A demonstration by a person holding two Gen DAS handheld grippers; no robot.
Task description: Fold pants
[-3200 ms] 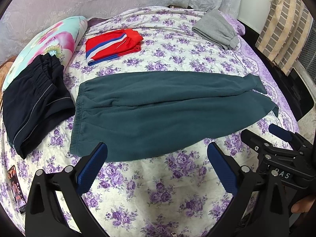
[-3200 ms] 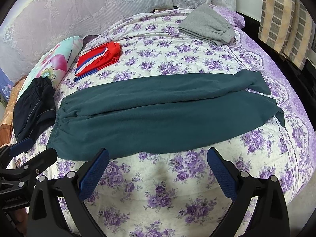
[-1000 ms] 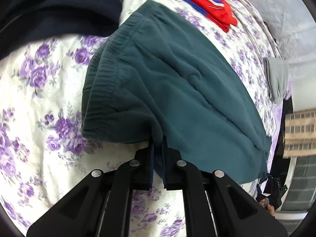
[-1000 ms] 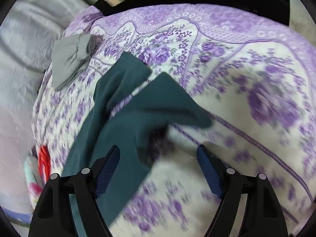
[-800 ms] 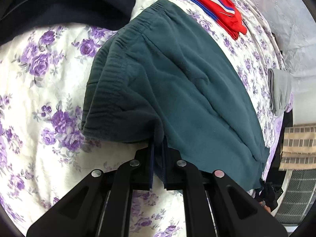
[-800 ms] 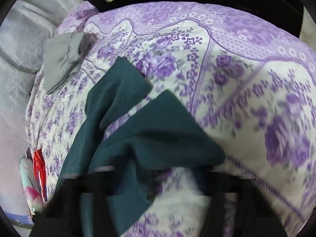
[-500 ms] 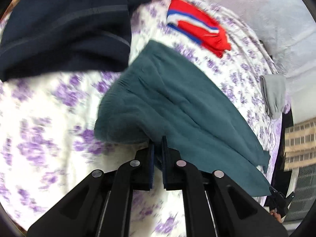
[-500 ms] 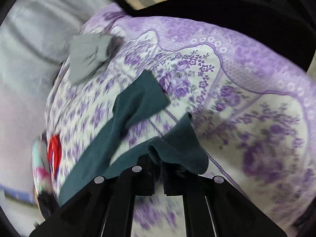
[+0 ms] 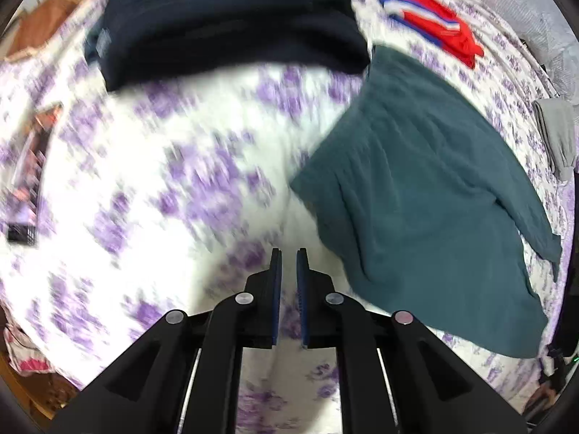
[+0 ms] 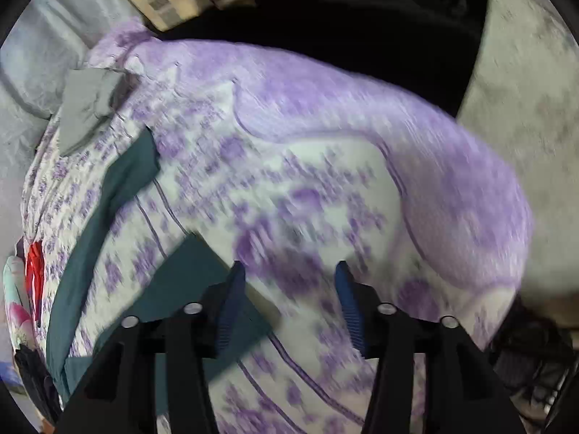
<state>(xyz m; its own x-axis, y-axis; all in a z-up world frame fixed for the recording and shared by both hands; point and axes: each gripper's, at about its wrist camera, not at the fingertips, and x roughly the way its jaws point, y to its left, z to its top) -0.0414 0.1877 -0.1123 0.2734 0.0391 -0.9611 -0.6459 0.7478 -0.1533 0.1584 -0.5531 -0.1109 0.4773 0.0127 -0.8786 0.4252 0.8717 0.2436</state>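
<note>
On the floral bedspread (image 9: pixel 173 188) the green pants (image 9: pixel 427 195) lie spread out, doubled lengthwise with one layer over another. In the left wrist view they sit up and to the right of the left gripper (image 9: pixel 287 282), clear of its fingertips; the nearest fabric edge passes just beside the right-hand finger without touching it. That gripper's blue pads stand nearly together, a thin slit between them, and only bedspread shows in the slit.

The garment's long axis runs from its wide end, beside the dark navy clothing (image 9: pixel 231 18) near the top of that view, diagonally down to the narrower end at the lower right.

In the right wrist view the pants (image 10: pixel 119 188) stretch along the left side, and a corner of them lies under and just left of the left-hand finger of the right gripper (image 10: pixel 289 300). That gripper's jaws are opening; between the pads only the purple-patterned cover shows, blurred by motion.

Beyond the pants lie a folded red, white and blue garment (image 9: pixel 430 11) and a folded grey garment (image 9: pixel 557 137), each apart from the green fabric. A small dark flat object (image 9: pixel 32 166), too blurred to identify, lies at the left edge.
</note>
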